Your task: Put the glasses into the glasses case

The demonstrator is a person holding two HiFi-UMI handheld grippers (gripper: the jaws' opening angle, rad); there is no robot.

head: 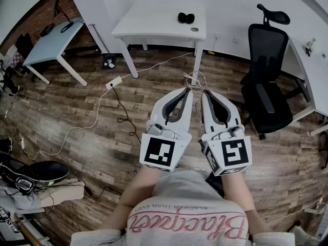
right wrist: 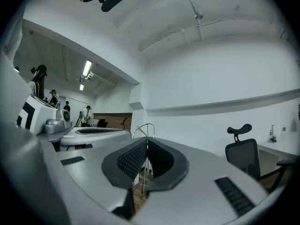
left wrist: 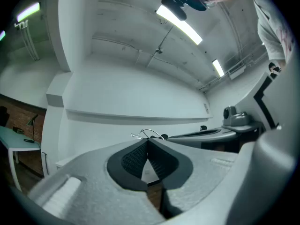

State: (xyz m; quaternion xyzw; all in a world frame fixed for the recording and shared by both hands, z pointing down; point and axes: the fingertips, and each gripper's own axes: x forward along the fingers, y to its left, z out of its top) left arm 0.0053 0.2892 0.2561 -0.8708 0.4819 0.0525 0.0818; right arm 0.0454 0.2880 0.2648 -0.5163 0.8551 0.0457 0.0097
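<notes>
Torso in a pale printed shirt (head: pixel 188 223), lowest in the head view; ahead of it, left hand-held gripper (head: pixel 188 90) and right hand-held gripper (head: pixel 205 93), side by side over the wooden floor (head: pixel 92 111), each with jaws pressed together and nothing identifiable between them. Task items: no glasses or case made out for certain; a small dark object (head: pixel 186 18) on the far white desk (head: pixel 154 27), well apart from both grippers, was the likeliest candidate. Risk, as judged: reaching it with jaws unopened and knocking it off the desk; a thin wire loop (head: pixel 193 79) by the tips could not be identified.
</notes>
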